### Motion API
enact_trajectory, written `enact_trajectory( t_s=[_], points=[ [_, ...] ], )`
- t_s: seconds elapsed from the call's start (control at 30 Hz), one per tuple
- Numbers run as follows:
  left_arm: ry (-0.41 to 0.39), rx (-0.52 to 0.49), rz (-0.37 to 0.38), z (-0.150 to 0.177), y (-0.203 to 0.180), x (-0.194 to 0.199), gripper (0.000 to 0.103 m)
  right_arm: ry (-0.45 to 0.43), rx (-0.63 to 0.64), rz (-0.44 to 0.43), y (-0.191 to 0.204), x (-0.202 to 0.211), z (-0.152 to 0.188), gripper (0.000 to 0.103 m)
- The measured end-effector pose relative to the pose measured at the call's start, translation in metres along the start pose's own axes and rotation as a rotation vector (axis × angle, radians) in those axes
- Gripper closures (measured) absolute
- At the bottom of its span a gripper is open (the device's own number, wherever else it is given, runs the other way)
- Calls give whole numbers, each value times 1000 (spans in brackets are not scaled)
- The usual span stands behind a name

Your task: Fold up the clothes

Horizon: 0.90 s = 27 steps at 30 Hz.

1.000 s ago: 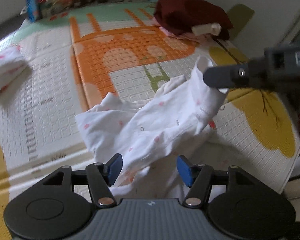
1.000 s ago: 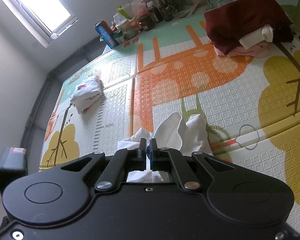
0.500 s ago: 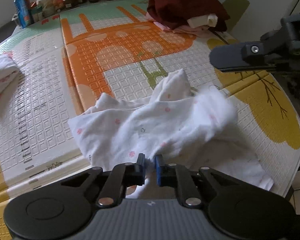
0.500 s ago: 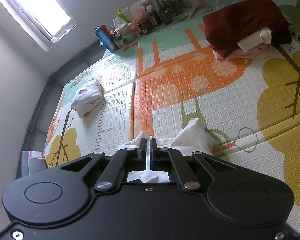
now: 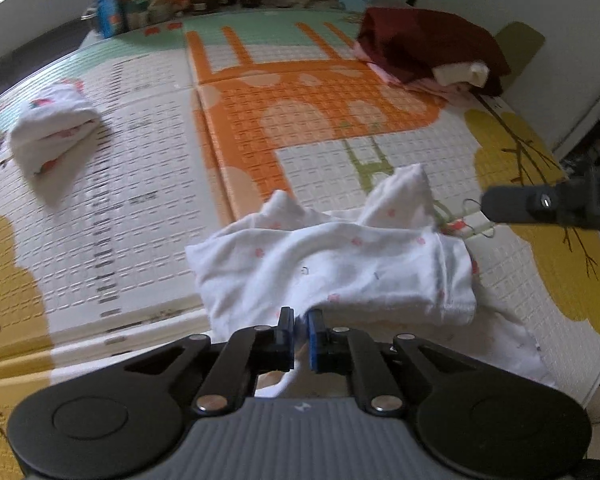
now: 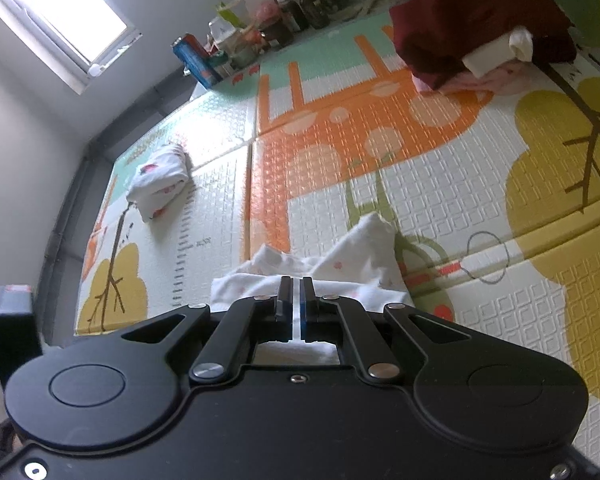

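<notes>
Gripping the white dotted garment (image 5: 332,260) at its near edge, the left gripper (image 5: 299,328) stood closed on the cloth.
The right gripper (image 6: 296,304) likewise pinched it; the garment lay crumpled on the play mat (image 5: 148,208) ahead of both.

Soft white cloth garment (image 5: 332,264) lies on an embossed, faintly glossy foam mat (image 5: 148,184)

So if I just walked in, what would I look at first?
Probably the crumpled white garment with pink dots, in the middle of the bright play mat, pinched at its near edge by the left gripper. Then the dark red clothes pile at the mat's far right corner, and a small rolled white bundle on the left.
</notes>
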<state>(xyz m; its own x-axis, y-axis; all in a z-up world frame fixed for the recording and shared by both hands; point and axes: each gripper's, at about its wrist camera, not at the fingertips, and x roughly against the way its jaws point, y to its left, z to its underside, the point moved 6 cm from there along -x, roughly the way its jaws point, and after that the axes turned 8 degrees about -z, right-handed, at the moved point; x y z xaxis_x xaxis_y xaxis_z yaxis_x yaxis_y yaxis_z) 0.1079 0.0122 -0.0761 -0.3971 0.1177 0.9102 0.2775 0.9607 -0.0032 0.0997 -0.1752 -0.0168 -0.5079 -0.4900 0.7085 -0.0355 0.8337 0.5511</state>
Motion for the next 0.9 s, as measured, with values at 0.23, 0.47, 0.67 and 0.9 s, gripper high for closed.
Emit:
enact_trajectory(
  t_s=[0.23,0.47,0.67,0.9],
  points=[
    [28,77,-31,7,24,-3,95,27,-6,41,-10,-8,7,98],
    [70,103,-41,17,32,-13,83,58,-13,84,-23,-17,16,98],
    [50,105,-31,20,31,-3,66,77,-28,108,-36,-22,21,94],
    [55,95,-9,27,29,9,50,88,-51,121,-48,-27,14,87]
  ],
)
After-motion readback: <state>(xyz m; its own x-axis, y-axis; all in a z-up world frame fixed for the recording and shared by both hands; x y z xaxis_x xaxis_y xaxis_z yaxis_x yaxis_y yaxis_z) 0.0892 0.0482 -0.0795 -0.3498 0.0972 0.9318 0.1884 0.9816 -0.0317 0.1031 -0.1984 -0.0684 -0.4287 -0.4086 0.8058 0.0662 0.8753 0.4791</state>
